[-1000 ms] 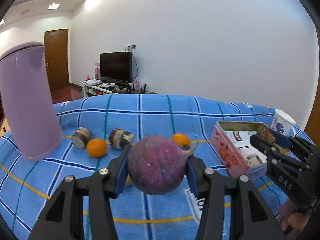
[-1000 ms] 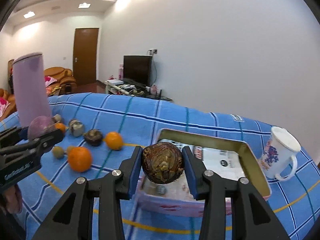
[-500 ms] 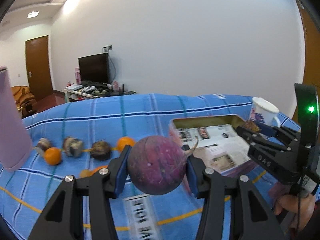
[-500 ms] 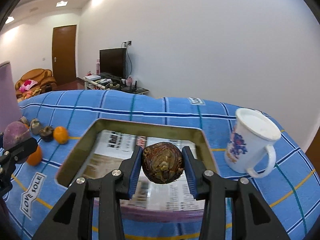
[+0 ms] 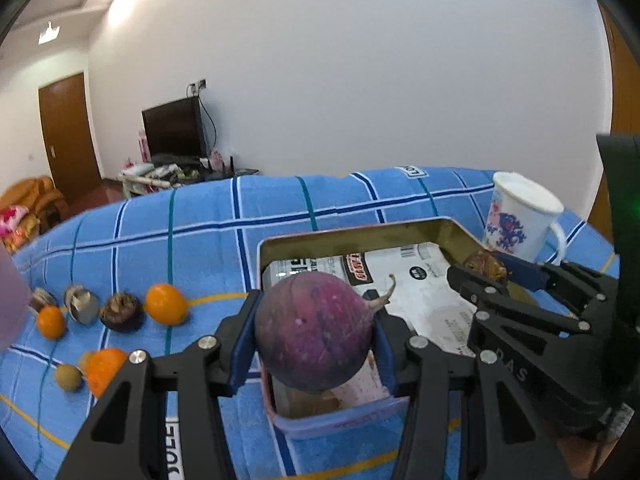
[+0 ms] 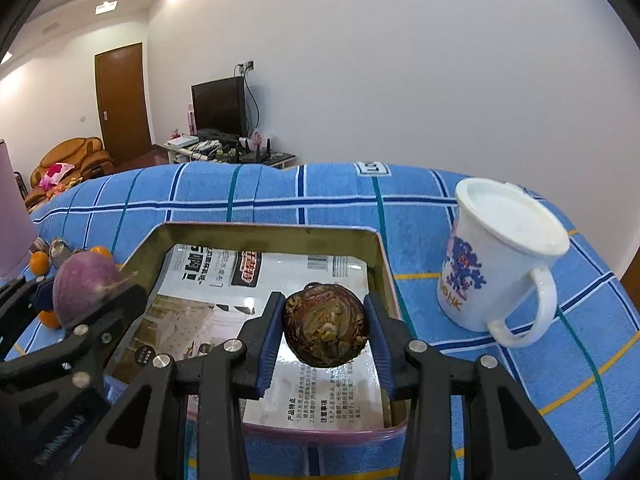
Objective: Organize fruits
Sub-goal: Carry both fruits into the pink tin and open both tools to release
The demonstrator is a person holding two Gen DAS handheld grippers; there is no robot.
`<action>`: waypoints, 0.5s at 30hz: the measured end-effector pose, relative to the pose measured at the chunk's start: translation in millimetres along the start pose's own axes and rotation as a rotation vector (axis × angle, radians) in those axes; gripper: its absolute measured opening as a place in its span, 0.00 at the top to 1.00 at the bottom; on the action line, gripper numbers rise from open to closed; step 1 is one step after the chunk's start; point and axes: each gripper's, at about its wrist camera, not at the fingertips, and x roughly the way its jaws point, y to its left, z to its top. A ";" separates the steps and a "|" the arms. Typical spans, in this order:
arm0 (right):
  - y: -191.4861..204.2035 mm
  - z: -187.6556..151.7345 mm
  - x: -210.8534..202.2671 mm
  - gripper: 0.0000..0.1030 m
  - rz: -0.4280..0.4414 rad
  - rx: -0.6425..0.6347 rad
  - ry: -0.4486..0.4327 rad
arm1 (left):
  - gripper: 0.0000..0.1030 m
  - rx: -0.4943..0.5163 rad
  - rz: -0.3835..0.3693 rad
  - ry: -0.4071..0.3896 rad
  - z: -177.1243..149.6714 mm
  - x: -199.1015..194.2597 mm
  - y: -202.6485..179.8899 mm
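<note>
both wrist cameras look forward, close above the lined tin [image 5: 360,236] [image 6: 260,230], left view from its near-left corner, sharing the mug [image 5: 520,216] [image 6: 496,256].

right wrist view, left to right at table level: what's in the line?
Purple container → left gripper holding the purple round fruit → tin box → right gripper holding the brown fruit over the tin box's right side → white mug.
</note>
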 end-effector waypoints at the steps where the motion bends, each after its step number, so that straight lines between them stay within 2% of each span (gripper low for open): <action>1: 0.5 -0.2 0.5 0.59 0.001 -0.002 0.005 | 0.50 0.005 0.010 -0.002 0.1 1.0 -1.3; 6: 2.0 -0.4 6.6 0.59 0.012 -0.006 0.024 | 0.50 0.033 0.043 -0.018 2.2 3.6 -7.8; 10: -5.1 -1.4 7.5 0.59 0.013 0.030 0.032 | 0.50 0.087 0.042 -0.086 4.1 -3.3 -18.5; 12: -10.3 -1.9 11.9 0.59 0.036 0.061 0.048 | 0.50 0.083 0.007 -0.086 5.1 -2.5 -18.8; 15: -12.9 -2.7 13.1 0.59 0.052 0.080 0.054 | 0.50 0.034 -0.064 -0.042 7.1 5.9 -11.2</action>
